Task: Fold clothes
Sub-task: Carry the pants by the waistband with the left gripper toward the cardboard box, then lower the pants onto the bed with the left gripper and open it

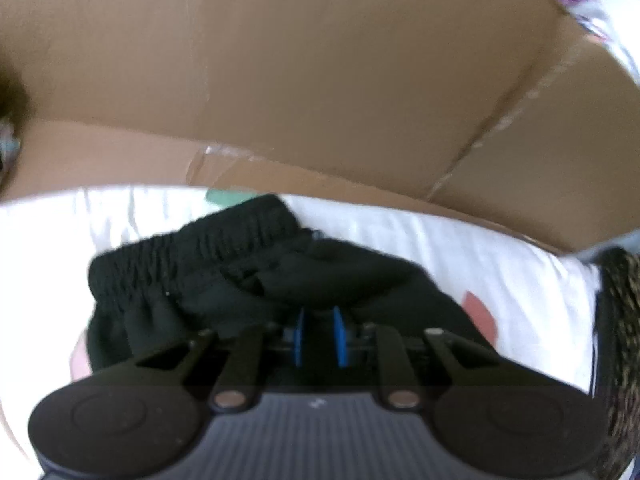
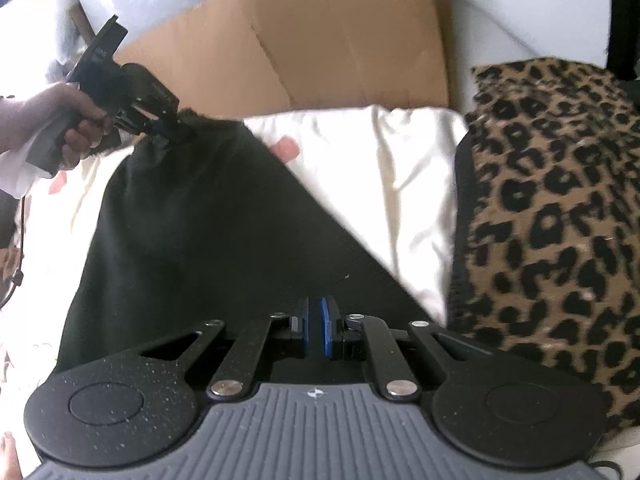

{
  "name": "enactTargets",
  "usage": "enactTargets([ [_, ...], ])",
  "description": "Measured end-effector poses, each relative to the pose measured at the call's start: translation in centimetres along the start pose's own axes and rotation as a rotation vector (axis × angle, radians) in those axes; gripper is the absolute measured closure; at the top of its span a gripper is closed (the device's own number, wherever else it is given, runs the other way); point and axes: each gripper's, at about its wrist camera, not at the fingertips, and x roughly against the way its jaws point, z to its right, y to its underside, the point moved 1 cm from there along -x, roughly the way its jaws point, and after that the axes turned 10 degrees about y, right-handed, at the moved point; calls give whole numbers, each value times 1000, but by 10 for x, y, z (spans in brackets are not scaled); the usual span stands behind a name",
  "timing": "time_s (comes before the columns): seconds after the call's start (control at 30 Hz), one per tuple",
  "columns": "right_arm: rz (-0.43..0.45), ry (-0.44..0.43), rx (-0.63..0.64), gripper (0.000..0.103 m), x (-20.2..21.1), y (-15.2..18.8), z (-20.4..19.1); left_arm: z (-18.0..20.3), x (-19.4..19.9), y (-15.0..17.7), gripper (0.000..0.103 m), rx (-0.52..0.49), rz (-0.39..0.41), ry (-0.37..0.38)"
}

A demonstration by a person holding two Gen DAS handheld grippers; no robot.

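Note:
A black garment with an elastic waistband (image 1: 192, 268) lies stretched over a white sheet (image 1: 460, 252). My left gripper (image 1: 319, 334) is shut on its bunched waistband end, the cloth draped over the blue pads (image 1: 340, 336). In the right wrist view the same black garment (image 2: 208, 232) runs from the left gripper (image 2: 172, 128) at upper left down to my right gripper (image 2: 318, 332). The right gripper is shut on the garment's near edge, blue pads (image 2: 326, 330) almost touching. The cloth hangs taut between the two grippers.
A large open cardboard box (image 1: 320, 80) stands just behind the garment, also in the right wrist view (image 2: 304, 44). A leopard-print fabric (image 2: 560, 208) lies to the right on the white sheet (image 2: 384, 184). A person's hand (image 2: 76, 124) holds the left gripper.

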Motion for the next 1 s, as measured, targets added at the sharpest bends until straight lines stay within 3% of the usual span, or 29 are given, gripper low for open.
enactTargets([
  [0.13,-34,21,22,96,-15,1,-11,-3,-12,0,86,22,25,-12],
  [0.23,-42,34,16,91,-21,1,-5,0,-17,-3,86,-16,46,-13],
  [0.47,-32,72,-22,93,-19,5,16,3,-21,-6,87,-138,91,9],
  [0.67,-50,64,-95,94,-12,5,37,-3,-23,-9,91,-81,98,23],
  [0.8,-55,26,-114,93,0,9,51,5,-6,-11,90,-144,82,36],
  [0.87,-42,28,-86,92,10,10,56,0,14,-17,90,-135,101,99],
  [1.0,-3,26,-100,91,33,7,69,-17,55,-31,84,-138,136,107],
])
